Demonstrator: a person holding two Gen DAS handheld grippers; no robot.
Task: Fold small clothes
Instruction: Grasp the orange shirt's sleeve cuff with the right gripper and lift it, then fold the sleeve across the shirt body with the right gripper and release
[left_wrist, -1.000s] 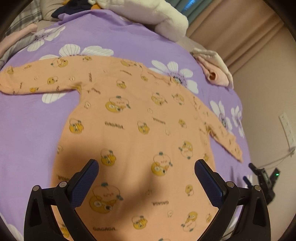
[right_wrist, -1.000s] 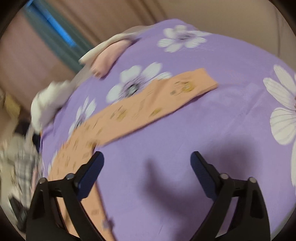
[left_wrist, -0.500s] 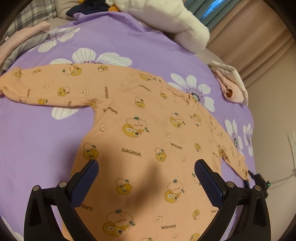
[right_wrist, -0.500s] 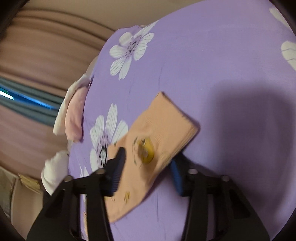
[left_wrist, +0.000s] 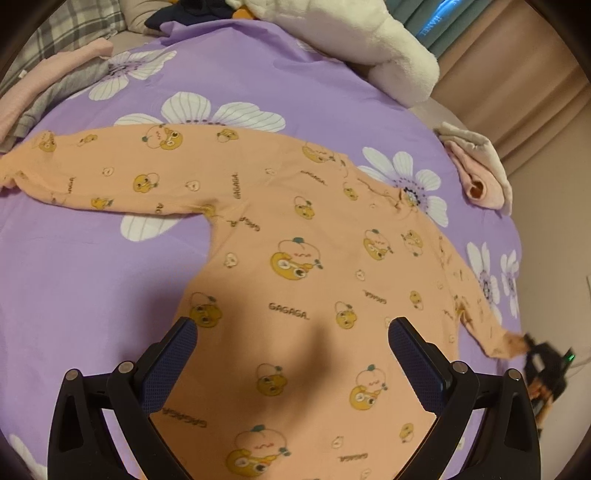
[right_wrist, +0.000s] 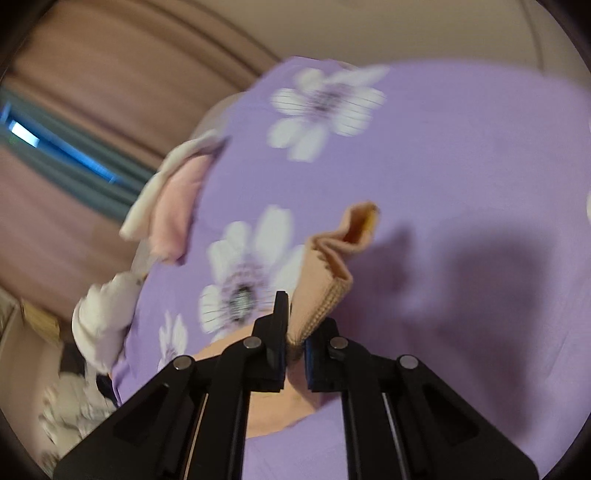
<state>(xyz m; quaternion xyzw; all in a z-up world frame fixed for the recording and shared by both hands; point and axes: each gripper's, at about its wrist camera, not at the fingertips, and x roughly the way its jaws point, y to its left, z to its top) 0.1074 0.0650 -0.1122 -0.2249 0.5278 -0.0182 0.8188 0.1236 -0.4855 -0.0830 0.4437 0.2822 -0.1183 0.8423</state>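
An orange long-sleeved child's top (left_wrist: 295, 258) with yellow cartoon prints lies flat on the purple flowered sheet (left_wrist: 92, 277), both sleeves spread out. My left gripper (left_wrist: 291, 354) is open and empty, hovering over the lower body of the top. My right gripper (right_wrist: 294, 332) is shut on the cuff of the right sleeve (right_wrist: 328, 273) and holds it lifted off the sheet; it also shows in the left wrist view (left_wrist: 543, 365) at the sleeve's end.
A white fluffy blanket (left_wrist: 354, 48) lies at the far side of the bed. A folded pink and cream garment (left_wrist: 480, 173) sits at the right edge, also in the right wrist view (right_wrist: 173, 199). Pink and grey clothes (left_wrist: 44, 92) lie far left. Curtains stand behind.
My right gripper closed on the sleeve cuff and lifted it off the sheet. My left gripper drew back a little, showing more of the top.
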